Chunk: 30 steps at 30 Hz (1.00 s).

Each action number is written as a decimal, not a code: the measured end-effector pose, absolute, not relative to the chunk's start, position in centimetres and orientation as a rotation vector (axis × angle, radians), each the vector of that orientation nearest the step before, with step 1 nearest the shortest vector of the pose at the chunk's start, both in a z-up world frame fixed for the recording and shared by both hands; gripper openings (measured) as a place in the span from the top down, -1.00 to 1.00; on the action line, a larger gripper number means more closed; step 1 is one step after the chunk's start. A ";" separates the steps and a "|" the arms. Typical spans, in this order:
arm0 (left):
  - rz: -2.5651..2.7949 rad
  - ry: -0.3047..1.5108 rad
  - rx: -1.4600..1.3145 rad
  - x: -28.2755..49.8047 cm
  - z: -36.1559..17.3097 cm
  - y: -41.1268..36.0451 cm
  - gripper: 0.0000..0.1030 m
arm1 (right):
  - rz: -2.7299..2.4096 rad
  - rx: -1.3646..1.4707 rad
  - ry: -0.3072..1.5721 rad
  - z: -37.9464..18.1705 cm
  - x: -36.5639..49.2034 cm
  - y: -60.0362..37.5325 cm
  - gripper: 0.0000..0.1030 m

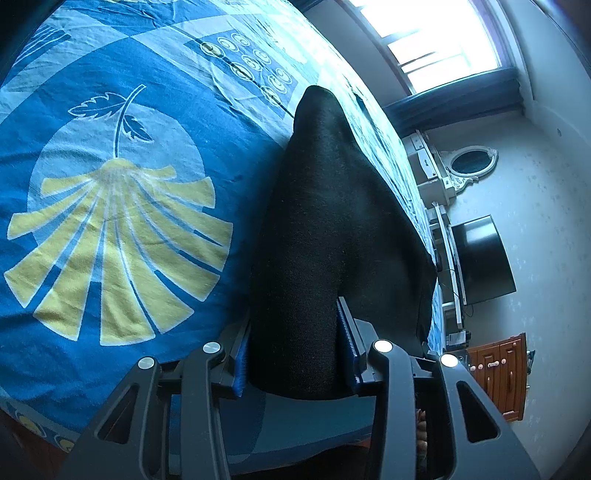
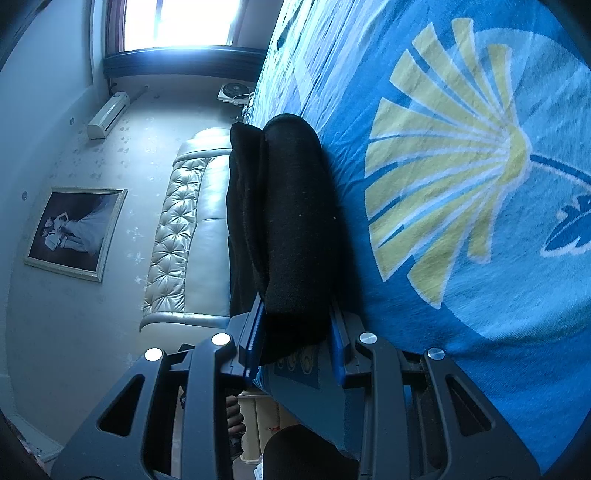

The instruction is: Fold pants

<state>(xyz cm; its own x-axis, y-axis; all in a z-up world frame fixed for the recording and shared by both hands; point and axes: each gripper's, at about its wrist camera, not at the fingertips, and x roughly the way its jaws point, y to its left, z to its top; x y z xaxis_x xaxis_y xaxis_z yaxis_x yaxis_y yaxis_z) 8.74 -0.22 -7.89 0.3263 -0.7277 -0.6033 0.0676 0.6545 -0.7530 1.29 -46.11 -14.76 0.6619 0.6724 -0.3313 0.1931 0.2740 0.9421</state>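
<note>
Black pants (image 1: 325,221) lie folded lengthwise on a blue bedspread (image 1: 110,184) with a yellow fan pattern. My left gripper (image 1: 295,354) is shut on one end of the pants, the fabric bunched between its blue pads (image 1: 349,339). In the right wrist view the pants (image 2: 291,221) show as a thick doubled roll near the bed's edge. My right gripper (image 2: 295,339) is shut on the other end, the cloth pinched between its pads (image 2: 255,332).
The bedspread (image 2: 461,184) stretches wide beside the pants. A padded headboard (image 2: 184,229), a framed picture (image 2: 74,232) and a window (image 2: 177,22) show past the bed. A television (image 1: 480,258) and wooden cabinet (image 1: 498,373) stand by the wall.
</note>
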 end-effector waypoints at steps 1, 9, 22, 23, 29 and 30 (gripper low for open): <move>-0.582 1.124 -0.685 8.7 -7.8 -0.3 0.18 | 0.385 1.288 0.834 -14.8 1.3 -46.2 0.41; -0.522 1.031 -0.440 7.6 -6.4 -1.0 -0.49 | 0.442 1.282 0.823 -14.2 1.1 -46.5 0.08; -0.469 0.948 -0.239 8.9 -4.5 -1.0 -0.60 | 0.303 1.055 0.824 -10.9 4.5 -50.4 -0.58; -0.466 0.945 -0.228 9.4 -4.4 -1.3 -0.60 | 0.302 1.047 0.832 -10.9 5.2 -50.4 -0.58; -0.447 0.939 -0.263 13.2 -4.0 -1.8 -0.60 | 0.327 0.991 0.843 -10.4 9.9 -50.1 -0.58; -0.446 0.938 -0.263 13.8 -4.0 -1.9 -0.60 | 0.327 0.984 0.845 -10.5 10.4 -49.9 -0.58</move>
<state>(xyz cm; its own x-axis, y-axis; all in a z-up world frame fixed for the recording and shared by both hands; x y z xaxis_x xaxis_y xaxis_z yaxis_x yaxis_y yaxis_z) 13.78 -1.90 -4.01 0.5105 -0.4772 -0.7153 0.2535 0.8784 -0.4051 10.36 -49.93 -10.47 0.6472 0.5950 -0.4765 0.1197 0.5380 0.8344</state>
